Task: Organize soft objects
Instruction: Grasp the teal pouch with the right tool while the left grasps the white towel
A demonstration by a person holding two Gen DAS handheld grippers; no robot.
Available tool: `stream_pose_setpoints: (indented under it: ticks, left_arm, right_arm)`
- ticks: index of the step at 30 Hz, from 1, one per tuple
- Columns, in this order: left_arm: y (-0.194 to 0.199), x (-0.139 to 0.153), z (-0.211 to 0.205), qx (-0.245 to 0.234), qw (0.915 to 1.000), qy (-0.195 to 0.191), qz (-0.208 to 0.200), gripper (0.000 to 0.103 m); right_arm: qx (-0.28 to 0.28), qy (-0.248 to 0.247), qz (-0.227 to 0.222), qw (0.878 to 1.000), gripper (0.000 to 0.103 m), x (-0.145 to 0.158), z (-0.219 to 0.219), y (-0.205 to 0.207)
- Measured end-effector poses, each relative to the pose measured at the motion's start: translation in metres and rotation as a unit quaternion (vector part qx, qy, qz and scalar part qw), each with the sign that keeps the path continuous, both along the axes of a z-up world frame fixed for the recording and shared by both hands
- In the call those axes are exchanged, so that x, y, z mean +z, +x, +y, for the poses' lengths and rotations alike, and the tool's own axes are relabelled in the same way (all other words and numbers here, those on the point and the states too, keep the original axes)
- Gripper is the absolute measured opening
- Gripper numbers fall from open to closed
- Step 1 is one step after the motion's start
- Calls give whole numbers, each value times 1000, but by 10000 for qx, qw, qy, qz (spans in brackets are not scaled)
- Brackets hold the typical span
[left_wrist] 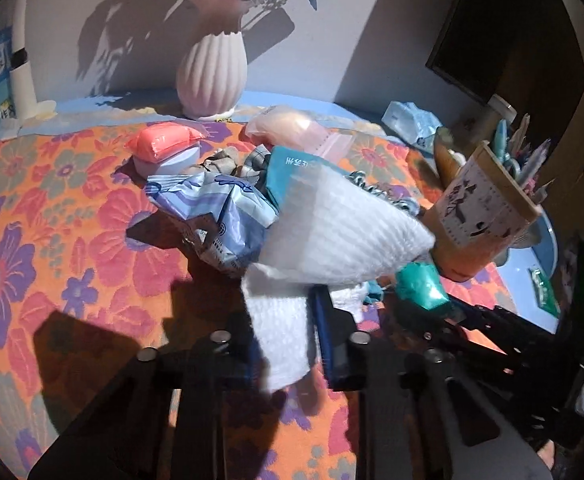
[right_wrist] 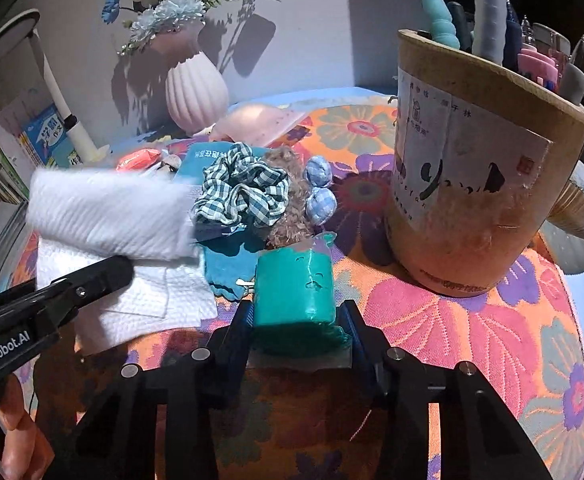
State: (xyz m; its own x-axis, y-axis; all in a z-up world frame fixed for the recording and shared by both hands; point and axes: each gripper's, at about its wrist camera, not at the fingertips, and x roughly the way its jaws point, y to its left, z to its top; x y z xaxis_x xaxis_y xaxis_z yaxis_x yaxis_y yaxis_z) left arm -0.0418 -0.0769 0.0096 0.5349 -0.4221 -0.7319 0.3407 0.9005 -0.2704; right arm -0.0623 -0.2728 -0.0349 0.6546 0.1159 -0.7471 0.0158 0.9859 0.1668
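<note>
While its jaws are clamping a teal pack (right_wrist: 295, 288) on the floral cloth (right_wrist: 471, 320), the right gripper (right_wrist: 295, 320) is facing a checked scrunchie (right_wrist: 242, 188) at 12 o'clock. At 9 o'clock, the left gripper (right_wrist: 92, 276), reading "GenRobot.AI", is pinching a white paper towel (right_wrist: 108, 212).

Home desk or bedside table is indicated: floral tablecloth (left_wrist: 52, 216), ribbed pink vase (left_wrist: 211, 76) with artificial flowers (right_wrist: 172, 12), pen holder (right_wrist: 479, 184) filled with stationery, schoolbooks (right_wrist: 40, 140) stacked against wall.
</note>
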Motion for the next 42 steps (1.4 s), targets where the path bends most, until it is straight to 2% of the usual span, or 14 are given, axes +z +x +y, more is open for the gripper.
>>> stream_pose_setpoints:
  ticks: [11,14,17,20,24,26,29,30,32,34,37,42]
  left_arm:
    - [-43,22,33,-136,9976,36,-674,14]
    - [-44,24,35,-397,9969,-153,-662,14]
    - [-48,26,19,-861,9940,-96,-664,14]
    - [-53,19,-2,-1475,9881,-95,-416,15]
    - [-60,-3,-14,-1965,9803,165,121,16]
    - [-60,-10,-8,-1861,9816,279,312,30]
    - [-56,-8,12,-1540,9872,195,356,33]
    - [-54,-5,19,-1452,9886,111,376,37]
    - [-51,0,25,-1369,9899,-3,380,53]
    - [-48,7,23,-1379,9898,-222,283,85]
    - [-37,7,13,-1474,9874,-509,279,88]
    - [-23,-18,-24,-1484,9871,-12,596,86]
  right_arm:
    - [-71,336,-71,9994,43,-1,-11,-6]
    - [-69,343,-64,9994,43,-1,-11,-6]
    - [-70,352,-65,9993,43,-1,-11,-6]
    - [-99,403,-50,9991,43,-1,-12,-6]
    - [-113,524,-41,9986,43,-2,-16,-6]
    - [-106,535,-41,9985,43,-2,-16,-6]
    - [-106,526,-43,9985,43,-2,-16,-6]
    - [-107,529,-43,9985,43,-2,-17,-6]
    - [-107,536,-44,9985,43,-2,-17,-6]
    - [-130,565,-52,9983,43,-1,-17,-8]
    - [-162,579,-52,9982,43,-1,-20,-10]
    - [-6,373,65,9993,43,0,-19,-2]
